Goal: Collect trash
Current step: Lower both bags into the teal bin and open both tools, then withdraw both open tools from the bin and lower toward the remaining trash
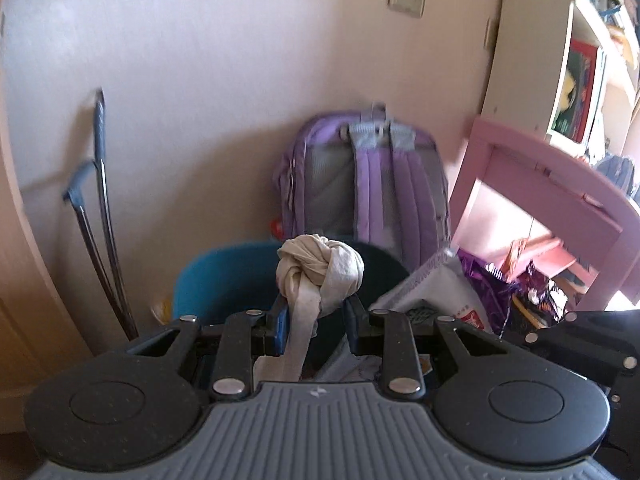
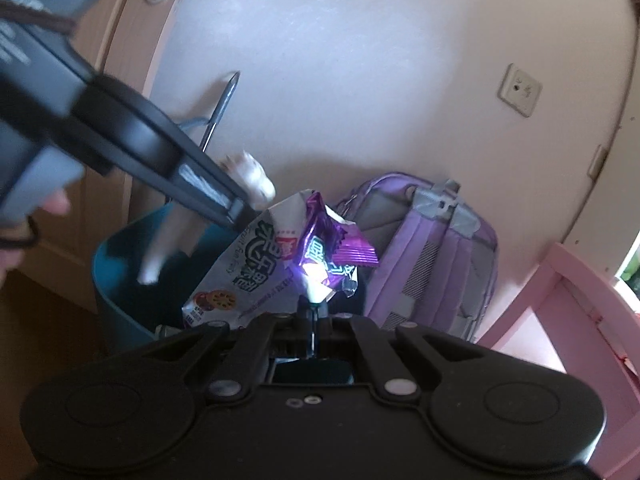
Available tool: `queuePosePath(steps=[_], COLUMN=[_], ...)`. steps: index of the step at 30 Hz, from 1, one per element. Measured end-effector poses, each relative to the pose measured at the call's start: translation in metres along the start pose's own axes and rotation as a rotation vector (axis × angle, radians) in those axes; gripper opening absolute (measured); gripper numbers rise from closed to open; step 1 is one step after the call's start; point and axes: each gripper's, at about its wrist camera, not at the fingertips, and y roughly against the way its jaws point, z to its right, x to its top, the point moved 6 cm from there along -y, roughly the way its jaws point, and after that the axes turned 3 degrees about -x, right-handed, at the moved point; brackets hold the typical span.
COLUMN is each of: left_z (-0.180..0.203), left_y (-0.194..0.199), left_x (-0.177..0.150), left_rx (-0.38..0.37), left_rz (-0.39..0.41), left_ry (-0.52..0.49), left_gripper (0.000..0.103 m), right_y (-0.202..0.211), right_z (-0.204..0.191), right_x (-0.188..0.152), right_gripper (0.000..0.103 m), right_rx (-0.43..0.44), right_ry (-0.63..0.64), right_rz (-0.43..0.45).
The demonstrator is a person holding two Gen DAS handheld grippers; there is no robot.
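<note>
Above the teal bin (image 1: 224,280) at twelve o'clock, the left tool (image 1: 316,312) grips a knotted cloth rag (image 1: 320,268), while the right tool (image 2: 314,308) pinches purple and white snack wrappers (image 2: 320,248) beside a lilac backpack (image 1: 360,176)

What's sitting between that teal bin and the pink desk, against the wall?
A purple backpack stands against the wall between the teal bin and the pink desk. The right wrist view shows it best; the left wrist view agrees.

Left gripper (image 1: 316,320): jaws partly apart, clamped on a load, angled downward; right gripper (image 2: 313,307): jaws pinched fully together, tilted downward.
</note>
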Motion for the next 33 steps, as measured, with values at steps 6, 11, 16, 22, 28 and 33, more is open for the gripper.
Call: queuePosePath(steps=[6, 11, 16, 22, 28, 33], left_z=[-0.010, -0.020, -0.020, -0.003, 0.009, 0.013], left_y=[-0.033, -0.047, -0.050, -0.036, -0.008, 0.022], left_x=[-0.021, -0.033, -0.041, -0.043, -0.041, -0.041], left_rx=[0.032, 0.029, 0.022, 0.027, 0.029, 0.029], left_rz=[-0.075, -0.137, -0.167, -0.131, -0.092, -0.059], left_ry=[0.017, 0.043, 0.058, -0.005, -0.036, -0.052], left_gripper=[0.027, 0.027, 0.042, 0.071, 0.077, 0.080], right_y=[-0.021, -0.031, -0.030, -0.018, 0.005, 0.033], right_z=[0.000, 0.004, 0.003, 0.001, 0.005, 0.007], right_x=[-0.007, -0.010, -0.012, -0.016, -0.013, -0.010], right_gripper=[0.000, 0.003, 0.014, 0.024, 0.032, 0.041], right_rx=[0.028, 0.057, 0.054, 0.071, 0.078, 0.100], right_ry=[0.013, -0.018, -0.031, -0.053, -0.090, -0.118], right_rz=[-0.033, -0.057, -0.065, -0.068, -0.048, -0.026])
